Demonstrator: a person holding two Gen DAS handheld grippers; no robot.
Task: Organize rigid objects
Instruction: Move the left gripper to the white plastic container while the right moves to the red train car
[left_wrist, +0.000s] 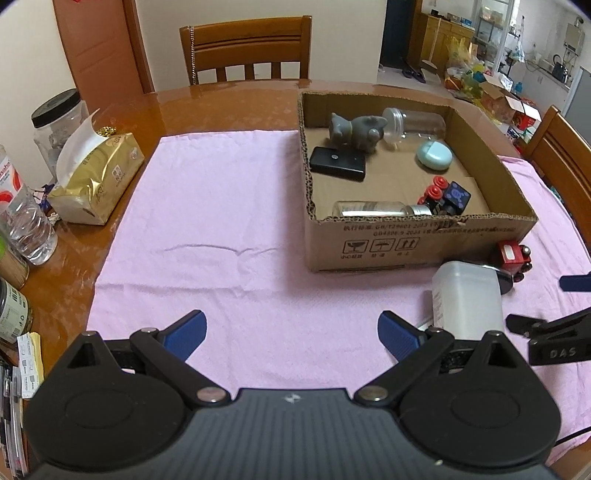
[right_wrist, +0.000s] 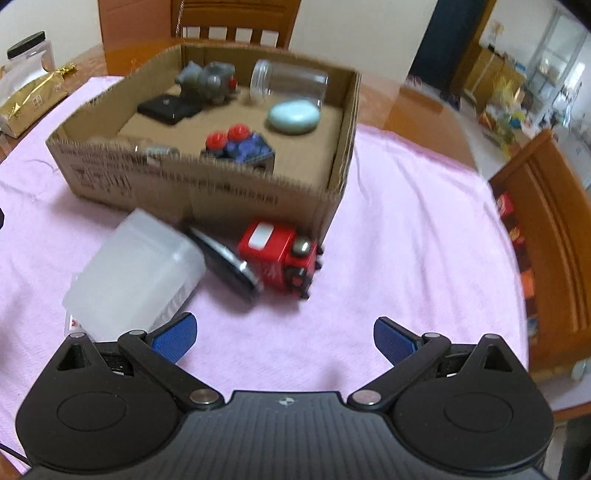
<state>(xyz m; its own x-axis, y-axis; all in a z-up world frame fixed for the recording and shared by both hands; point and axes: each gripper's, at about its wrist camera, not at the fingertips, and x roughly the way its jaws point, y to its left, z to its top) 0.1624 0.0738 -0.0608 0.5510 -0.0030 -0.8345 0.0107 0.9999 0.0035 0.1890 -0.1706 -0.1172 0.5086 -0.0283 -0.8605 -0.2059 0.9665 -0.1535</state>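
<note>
Right wrist: right gripper (right_wrist: 285, 341) open, empty | left gripper (left_wrist: 291, 334) open | risk: red toy train (right_wrist: 281, 260) touches white jar (right_wrist: 138, 271); grasp nudges jar

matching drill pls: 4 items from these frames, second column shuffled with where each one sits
Items:
1. red toy train
2. grey animal figure
3. gold tissue pack
4. mint oval case

Places:
A. inside the cardboard box, beside the clear jar
B. on the wooden table, off the pink cloth
C. on the cloth, outside the box's front wall
D. inside the box, behind the black case

Pairs: 1-C, 2-D, 3-B, 4-A
</note>
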